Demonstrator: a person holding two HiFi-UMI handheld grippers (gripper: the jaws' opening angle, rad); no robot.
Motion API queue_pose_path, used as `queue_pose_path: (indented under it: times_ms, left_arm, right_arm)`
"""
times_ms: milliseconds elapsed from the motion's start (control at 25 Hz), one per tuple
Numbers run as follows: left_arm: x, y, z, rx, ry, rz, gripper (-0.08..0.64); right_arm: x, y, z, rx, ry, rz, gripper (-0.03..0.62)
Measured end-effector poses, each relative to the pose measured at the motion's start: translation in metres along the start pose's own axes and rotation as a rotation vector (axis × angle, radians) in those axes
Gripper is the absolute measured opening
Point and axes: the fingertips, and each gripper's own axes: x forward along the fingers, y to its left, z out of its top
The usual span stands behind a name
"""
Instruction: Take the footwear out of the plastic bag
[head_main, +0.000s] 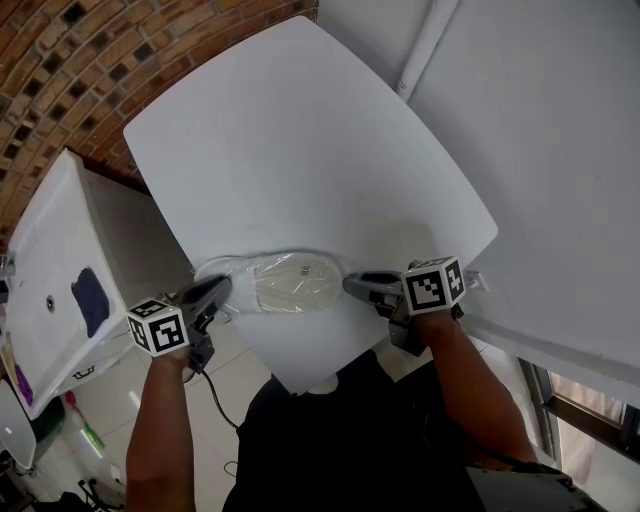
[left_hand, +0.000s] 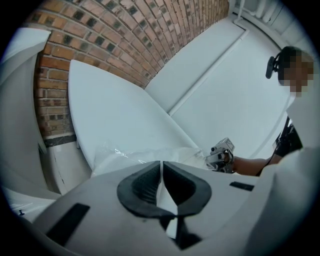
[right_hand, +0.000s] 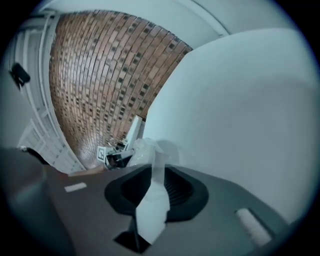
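A clear plastic bag (head_main: 285, 282) lies on the white table (head_main: 300, 150) near its front edge, with a pale piece of footwear (head_main: 297, 284) inside. My left gripper (head_main: 217, 291) is at the bag's left end; in the left gripper view (left_hand: 161, 167) its jaws are shut on a thin fold of the film (left_hand: 132, 155). My right gripper (head_main: 358, 284) is at the bag's right end. In the right gripper view (right_hand: 154, 172) its jaws stand apart, and a strip of the bag (right_hand: 150, 205) runs loosely between them.
A white cabinet (head_main: 55, 260) with a dark blue patch stands left of the table, and a brick wall (head_main: 90, 60) rises behind it. White wall panels (head_main: 540, 120) run along the right. The table's front edge is just below the bag.
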Motion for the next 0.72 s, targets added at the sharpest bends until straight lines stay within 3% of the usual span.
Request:
queue_pose_path:
  times_ms: [360,440,640,720]
  left_arm:
    - [-0.004,0.002,0.002,-0.040,-0.019,-0.050,0.021]
    - [-0.004,0.002,0.002,-0.048,-0.021,-0.059,0.021]
    - [-0.003,0.001,0.001,-0.046,-0.011,-0.065,0.021]
    - [-0.003,0.001,0.001,-0.051,-0.013,-0.068,0.020]
  right_arm:
    - [-0.002,0.011,0.007,0.205,-0.079,0.221,0.138]
    - [-0.003,0.013,0.009,0.214,-0.083,0.250,0.208]
    - [0.002,0.016,0.010,0.163,-0.072,0.228,0.115]
    - [0.007,0.016,0.010,0.141,-0.062,0.217,0.110]
